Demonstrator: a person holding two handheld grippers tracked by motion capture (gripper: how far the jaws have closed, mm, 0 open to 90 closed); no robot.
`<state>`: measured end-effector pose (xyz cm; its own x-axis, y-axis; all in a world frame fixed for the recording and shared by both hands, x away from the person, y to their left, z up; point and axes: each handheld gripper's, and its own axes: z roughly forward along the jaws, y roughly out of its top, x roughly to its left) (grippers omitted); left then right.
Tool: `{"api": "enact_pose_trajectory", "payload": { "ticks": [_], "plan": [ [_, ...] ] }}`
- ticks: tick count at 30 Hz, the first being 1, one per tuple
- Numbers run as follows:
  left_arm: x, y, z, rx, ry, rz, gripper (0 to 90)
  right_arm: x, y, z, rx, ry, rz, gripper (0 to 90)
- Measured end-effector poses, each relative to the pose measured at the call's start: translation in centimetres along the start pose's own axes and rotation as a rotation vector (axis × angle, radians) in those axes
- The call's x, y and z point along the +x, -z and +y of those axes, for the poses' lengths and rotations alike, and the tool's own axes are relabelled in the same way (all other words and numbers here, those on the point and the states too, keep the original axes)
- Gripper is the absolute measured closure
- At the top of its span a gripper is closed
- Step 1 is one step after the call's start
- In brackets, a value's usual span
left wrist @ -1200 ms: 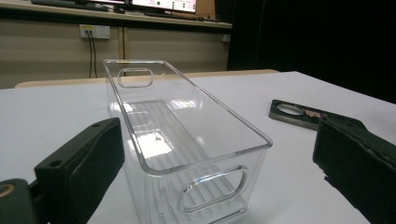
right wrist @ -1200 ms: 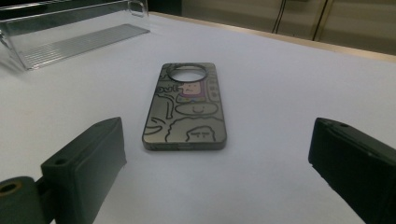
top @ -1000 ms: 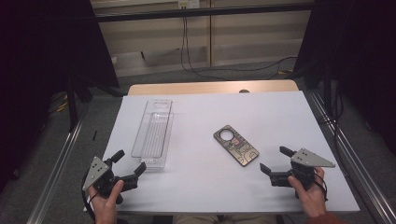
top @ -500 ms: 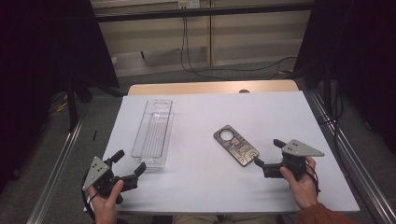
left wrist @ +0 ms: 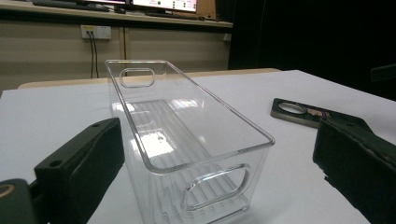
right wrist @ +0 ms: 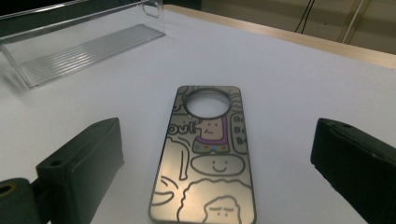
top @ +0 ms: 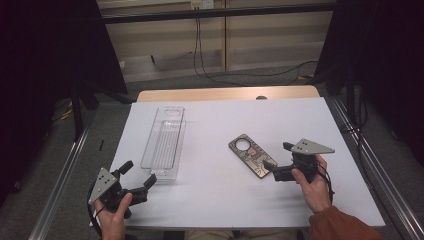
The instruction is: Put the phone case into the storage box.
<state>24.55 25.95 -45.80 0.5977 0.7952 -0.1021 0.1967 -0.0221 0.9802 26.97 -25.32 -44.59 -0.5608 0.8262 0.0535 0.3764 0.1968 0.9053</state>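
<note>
A clear plastic bin (top: 162,142) lies lengthwise on the white table (top: 225,200), left of centre. A dark phone case (top: 251,155) with a round camera hole and cartoon drawings lies flat to its right. My left gripper (top: 139,172) is open at the bin's near end; in the left gripper view the bin (left wrist: 187,135) stands between the jaws of the left gripper (left wrist: 217,154), untouched. My right gripper (top: 278,159) is open just right of the case. In the right gripper view the case (right wrist: 208,154) lies between the jaws of the right gripper (right wrist: 217,158), apart from both.
The table's wooden far edge (top: 225,93) borders a grey floor with cables. Metal rails (top: 372,165) run along both sides. The left gripper view shows the phone case (left wrist: 303,112) to the right; the right gripper view shows the bin (right wrist: 84,42) far left.
My right gripper has moved left and forward up to the phone case's near end. The left gripper and the bin have stayed put.
</note>
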Motion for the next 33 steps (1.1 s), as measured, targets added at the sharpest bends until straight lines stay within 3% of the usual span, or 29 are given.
{"api": "enact_pose_trajectory", "payload": {
  "ticks": [9,11,17,21,25,26,33],
  "plan": [
    [0.0,0.0,0.0,-0.001,0.002,0.012,2.3,-0.2,-1.4,1.1,0.018,-0.012,0.001,1.9],
    [0.1,0.0,0.0,0.004,-0.004,0.000,2.3,-0.3,-2.3,1.3,0.051,-0.018,0.015,2.0],
    [0.0,0.0,0.0,0.000,0.000,0.008,2.3,-0.6,-3.4,1.9,0.066,-0.037,0.016,2.7],
    [0.0,0.0,0.0,0.004,-0.002,-0.002,2.3,-0.9,-4.3,2.3,0.109,-0.048,0.039,2.6],
    [0.0,0.1,0.0,0.001,-0.003,0.005,2.3,-1.1,-4.8,2.7,0.115,-0.041,0.037,2.4],
    [0.1,0.0,0.0,0.004,-0.004,0.001,2.3,-1.4,-5.2,2.8,0.148,-0.036,0.053,1.9],
    [0.1,0.0,0.0,0.005,-0.006,-0.002,2.3,-1.3,-6.2,3.6,0.196,-0.016,0.064,1.6]
  ]
}}
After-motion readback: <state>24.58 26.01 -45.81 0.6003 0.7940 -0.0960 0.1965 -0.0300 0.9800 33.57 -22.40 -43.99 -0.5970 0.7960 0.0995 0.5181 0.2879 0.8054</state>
